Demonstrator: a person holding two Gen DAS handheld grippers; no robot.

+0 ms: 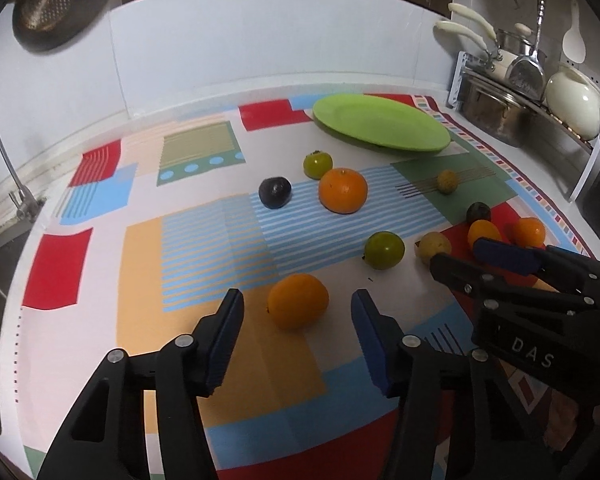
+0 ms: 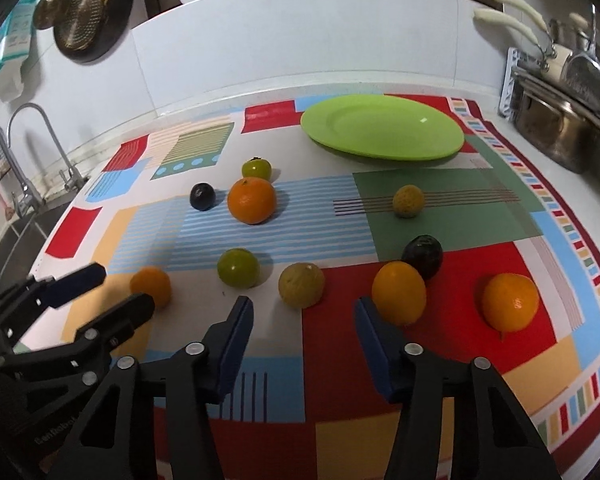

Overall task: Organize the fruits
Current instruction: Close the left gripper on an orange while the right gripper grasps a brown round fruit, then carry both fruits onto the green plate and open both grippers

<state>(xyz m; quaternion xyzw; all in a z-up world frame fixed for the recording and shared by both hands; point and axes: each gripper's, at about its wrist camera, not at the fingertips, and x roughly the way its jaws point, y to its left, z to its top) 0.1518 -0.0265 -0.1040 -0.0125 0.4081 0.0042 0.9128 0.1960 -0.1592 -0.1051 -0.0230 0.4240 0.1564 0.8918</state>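
Several fruits lie loose on a patterned cloth (image 1: 140, 264). A green plate (image 1: 380, 122) sits empty at the back; it also shows in the right wrist view (image 2: 380, 128). My left gripper (image 1: 298, 332) is open, its fingers on either side of and just short of an orange (image 1: 298, 300). My right gripper (image 2: 304, 336) is open, just short of a yellow-brown fruit (image 2: 301, 285), with an orange (image 2: 399, 293) by its right finger. A larger orange (image 1: 343, 191), two green fruits (image 1: 384, 250) (image 1: 318, 164) and dark plums (image 1: 275, 193) (image 2: 422, 256) lie further out.
A rack with pots and ladles (image 1: 524, 80) stands at the right back. A sink with a tap (image 2: 28, 160) is at the left. A white wall panel (image 1: 260, 40) runs behind the counter. A dark strainer (image 2: 84, 12) hangs on it.
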